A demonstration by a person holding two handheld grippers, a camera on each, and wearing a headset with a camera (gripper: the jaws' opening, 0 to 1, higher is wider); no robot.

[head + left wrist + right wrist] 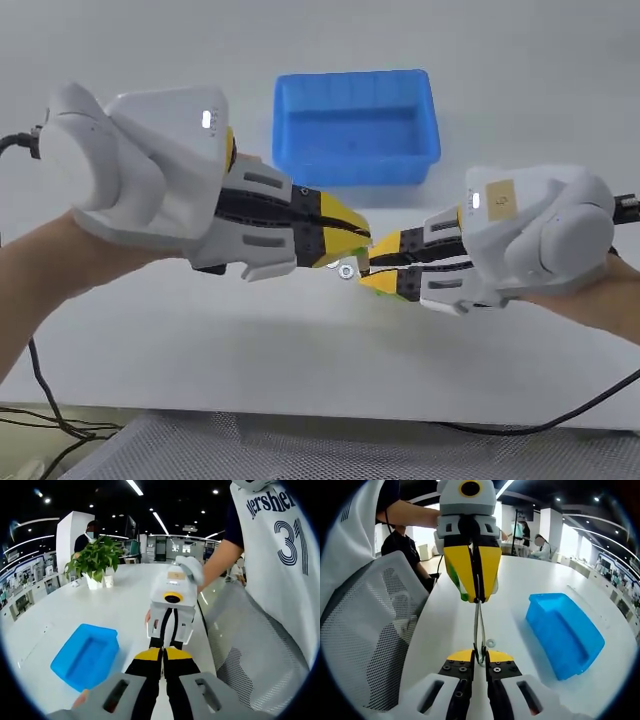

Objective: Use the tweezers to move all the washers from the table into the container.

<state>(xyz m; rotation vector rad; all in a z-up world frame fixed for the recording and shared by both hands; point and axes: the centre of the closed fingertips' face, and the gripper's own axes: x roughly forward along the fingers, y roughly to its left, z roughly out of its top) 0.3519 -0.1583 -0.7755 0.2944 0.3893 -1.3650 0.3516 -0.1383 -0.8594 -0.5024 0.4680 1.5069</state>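
You hold the two grippers nose to nose over the white table, their yellow jaw tips almost meeting. In the right gripper view, your left gripper has its jaws closed on one end of the tweezers. The thin metal legs run straight from there into the tips of your right gripper, whose jaws are also closed on them. In the left gripper view, your own yellow jaws lie pressed together, and the tweezers themselves can't be made out there. One washer lies flat on the table just beside the right gripper's tips, apart from the tweezers. In the head view it sits right below the meeting jaws. The blue container stands on the table beyond the grippers, well apart from the washer.
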